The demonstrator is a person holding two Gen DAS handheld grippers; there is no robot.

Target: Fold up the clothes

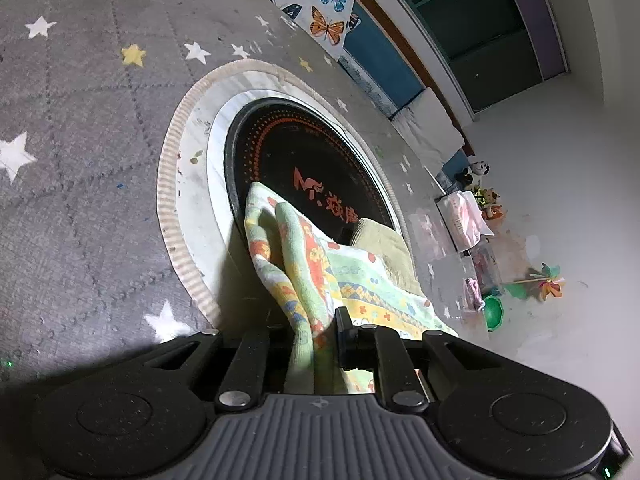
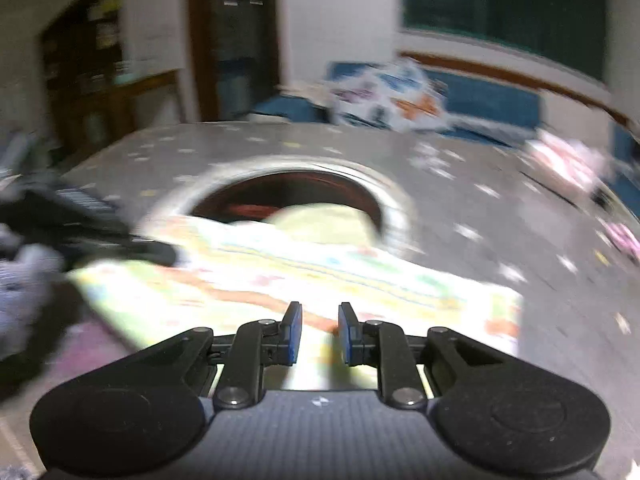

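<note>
Left tongs (image 1: 320,334) clamped on pastel patterned cloth (image 1: 360,276), draped over black round hob (image 1: 304,160) with orange "M" logo, bench centre, right tongs (image 2: 319,322) apart above cloth

A star-patterned grey worktop (image 1: 80,128) fills the left, a black induction hob (image 1: 304,168) at centre, a butterfly-print cloth (image 1: 312,0) at top, pinwheels (image 1: 550,282) at right.

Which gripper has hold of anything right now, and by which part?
The left gripper is shut on a bunched edge of the patterned cloth. The right gripper is open above the same cloth, holding nothing.
</note>
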